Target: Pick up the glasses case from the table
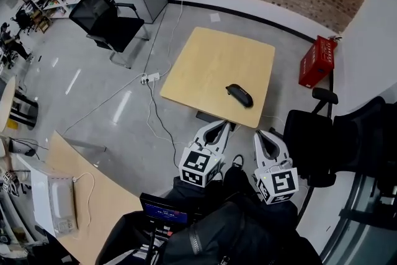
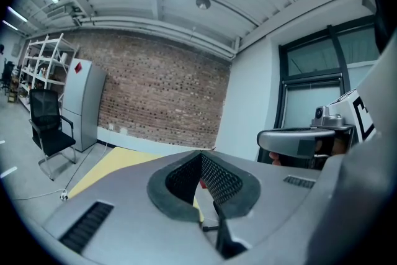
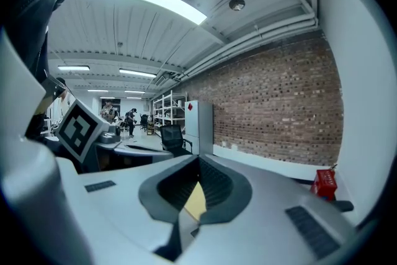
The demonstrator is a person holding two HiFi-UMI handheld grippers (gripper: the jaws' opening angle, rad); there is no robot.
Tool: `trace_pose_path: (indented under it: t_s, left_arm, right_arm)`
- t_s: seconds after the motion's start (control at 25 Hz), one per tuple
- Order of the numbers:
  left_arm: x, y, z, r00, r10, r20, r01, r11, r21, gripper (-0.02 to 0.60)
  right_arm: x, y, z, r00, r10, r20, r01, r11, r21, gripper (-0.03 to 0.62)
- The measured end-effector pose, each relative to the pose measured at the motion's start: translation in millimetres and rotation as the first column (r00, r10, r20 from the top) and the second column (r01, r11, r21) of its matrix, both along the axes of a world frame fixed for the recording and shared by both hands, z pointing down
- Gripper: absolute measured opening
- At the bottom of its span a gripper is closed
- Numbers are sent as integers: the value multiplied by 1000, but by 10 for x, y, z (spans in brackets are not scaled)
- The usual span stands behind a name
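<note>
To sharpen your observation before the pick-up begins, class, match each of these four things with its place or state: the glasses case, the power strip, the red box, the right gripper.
Things:
1. glasses case
2. power strip
3. red box
4. right gripper

Places or states:
A. on the floor, against the white wall
B. jaws shut, nothing between them
C. lying on the wooden table
D. on the floor left of the table, with cables running from it

Pairs: 1-C, 2-D, 3-A, 4-B
</note>
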State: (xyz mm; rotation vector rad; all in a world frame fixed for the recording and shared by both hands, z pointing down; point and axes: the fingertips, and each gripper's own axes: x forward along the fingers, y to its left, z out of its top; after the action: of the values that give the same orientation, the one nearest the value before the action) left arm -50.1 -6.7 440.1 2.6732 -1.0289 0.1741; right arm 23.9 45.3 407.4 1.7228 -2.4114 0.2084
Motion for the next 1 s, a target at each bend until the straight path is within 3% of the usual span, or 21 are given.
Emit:
trace_pose_path:
  t_s: [0.4, 1.0]
  left_arm:
    - [74, -516, -86, 997, -79, 26, 79, 997, 26, 0]
    - [783, -1401, -74, 990, -109, 91, 105, 993, 48, 0]
  right_arm:
    - [68, -556, -89, 994, -104, 26, 103, 994, 49, 3]
    - [789, -1450, 64, 985, -161, 66, 160, 987, 26, 3]
